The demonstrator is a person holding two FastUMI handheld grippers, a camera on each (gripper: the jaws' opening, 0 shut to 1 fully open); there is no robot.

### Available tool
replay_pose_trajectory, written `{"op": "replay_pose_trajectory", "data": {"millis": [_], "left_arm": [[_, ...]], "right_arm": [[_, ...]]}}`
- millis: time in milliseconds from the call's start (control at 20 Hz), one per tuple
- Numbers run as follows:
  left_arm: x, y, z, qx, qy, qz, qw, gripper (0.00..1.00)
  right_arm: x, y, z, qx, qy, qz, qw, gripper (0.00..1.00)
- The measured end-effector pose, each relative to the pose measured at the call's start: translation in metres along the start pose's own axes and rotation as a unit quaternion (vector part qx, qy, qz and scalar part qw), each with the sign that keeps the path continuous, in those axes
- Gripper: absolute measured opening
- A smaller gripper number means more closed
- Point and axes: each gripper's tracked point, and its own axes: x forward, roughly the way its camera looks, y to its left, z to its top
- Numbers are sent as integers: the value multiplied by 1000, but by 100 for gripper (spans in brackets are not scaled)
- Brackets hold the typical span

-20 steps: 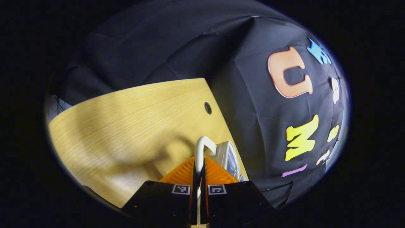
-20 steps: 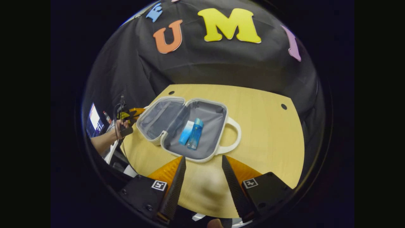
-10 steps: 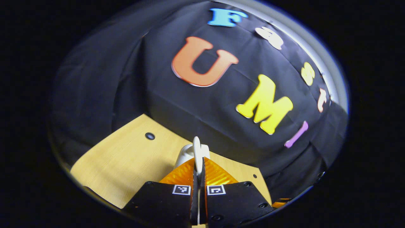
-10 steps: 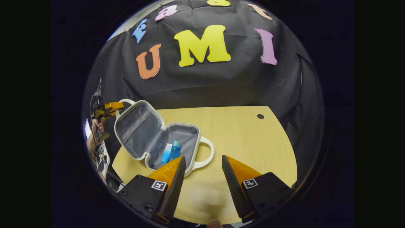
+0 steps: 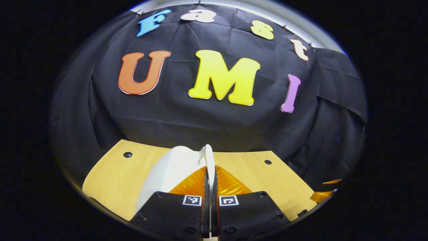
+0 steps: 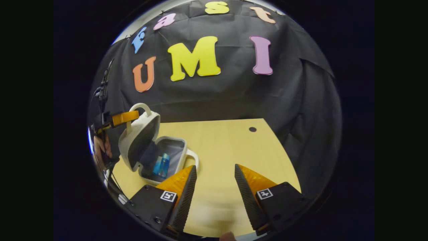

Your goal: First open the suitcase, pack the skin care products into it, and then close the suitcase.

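In the right gripper view a small white suitcase [image 6: 140,132] stands on the wooden table [image 6: 220,147], its lid half raised and tilted over the grey-lined base. Two blue skin care products [image 6: 161,164] lie inside the base. My left gripper [image 6: 124,117] is shut on the lid's white handle [image 6: 139,106] at the far left. In the left gripper view that same handle [image 5: 208,160] is pinched between the left gripper's [image 5: 210,182] fingers, with the white lid shell [image 5: 169,170] just beyond. My right gripper [image 6: 214,179] hovers open above the table, right of the suitcase.
The table has small dark holes [image 6: 252,129] near its far corners. The black cloth wall closes off the back. A person's hand [image 6: 100,147] holds the left gripper at the left edge. The right gripper [image 5: 326,190] shows at the far right of the left gripper view.
The left gripper has swung the lid up from lying flat open to half closed over the base. The right gripper has drifted right, away from the suitcase.
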Motion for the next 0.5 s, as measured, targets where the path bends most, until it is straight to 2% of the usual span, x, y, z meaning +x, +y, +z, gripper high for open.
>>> {"op": "replay_pose_trajectory", "data": {"millis": [50,100,150,200,500], "left_arm": [[8,-13,-9,16,2,-5,1000,5],[13,-25,-16,32,5,-10,999,5],[18,-33,-27,47,14,-15,999,0],[24,-43,-37,61,22,-21,998,5],[47,-81,-106,95,85,-46,991,5]], "right_arm": [[-4,-10,-2,-1,1,-10,1000,69],[-8,-21,-2,2,1,-20,1000,64],[-11,-31,-4,5,3,-28,1000,69],[-15,-41,-5,6,4,-37,999,69],[-28,-85,-15,17,16,-80,997,69]]}}
